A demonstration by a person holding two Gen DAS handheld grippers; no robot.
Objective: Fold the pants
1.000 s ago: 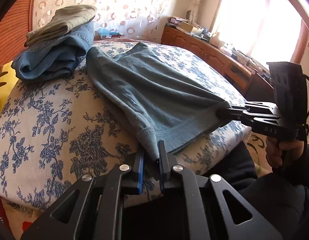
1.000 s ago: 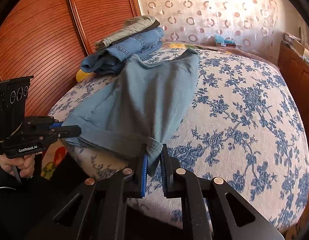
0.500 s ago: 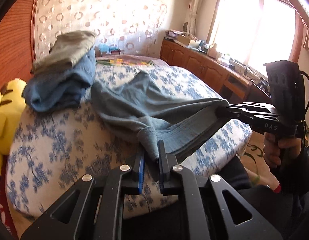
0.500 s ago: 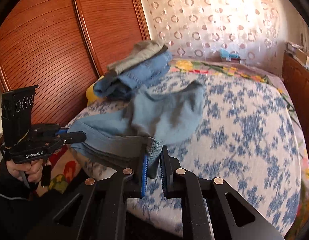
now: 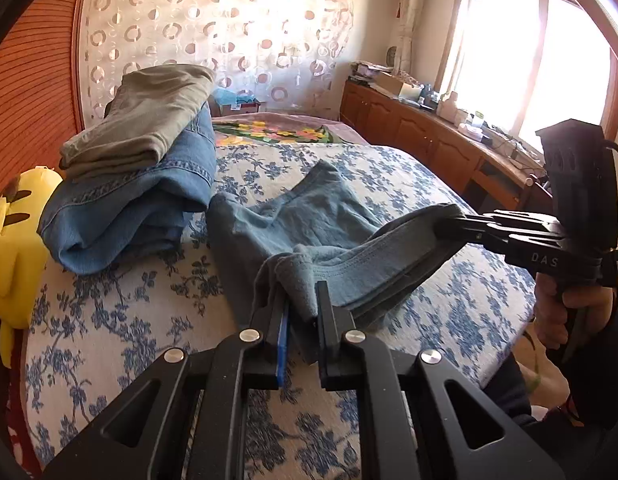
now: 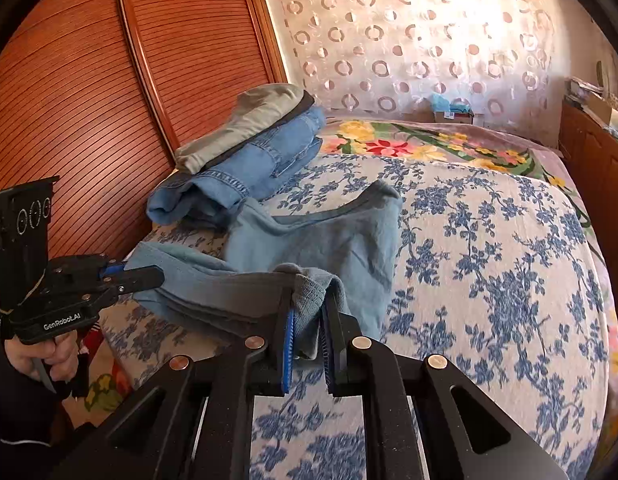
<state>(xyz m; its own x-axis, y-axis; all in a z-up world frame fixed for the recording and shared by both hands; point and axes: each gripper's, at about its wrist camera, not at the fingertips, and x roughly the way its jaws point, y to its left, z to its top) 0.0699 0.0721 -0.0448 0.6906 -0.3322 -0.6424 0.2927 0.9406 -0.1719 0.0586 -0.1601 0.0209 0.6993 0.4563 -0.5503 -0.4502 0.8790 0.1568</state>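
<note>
At the bed's (image 5: 109,320) far left corner, folded denim jeans (image 5: 129,208) carry folded khaki trousers (image 5: 145,116), touching the blue-grey pants (image 5: 309,216); a yellow plush toy (image 5: 13,248) sits beyond the left edge. The floral bedspread meets a slatted wooden wardrobe (image 6: 89,80), a circle-patterned curtain (image 6: 409,40) and a window-side cabinet (image 5: 409,132). The pants run from the near edge toward the headboard, their near hem lifted. The left gripper (image 5: 303,312) and right gripper (image 6: 309,320) are each clenched on that hem's corners.

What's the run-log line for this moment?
step: fold pants | left gripper: shut on pants hem | right gripper: shut on pants hem | hem end lifted off bed | folded stack: untouched
</note>
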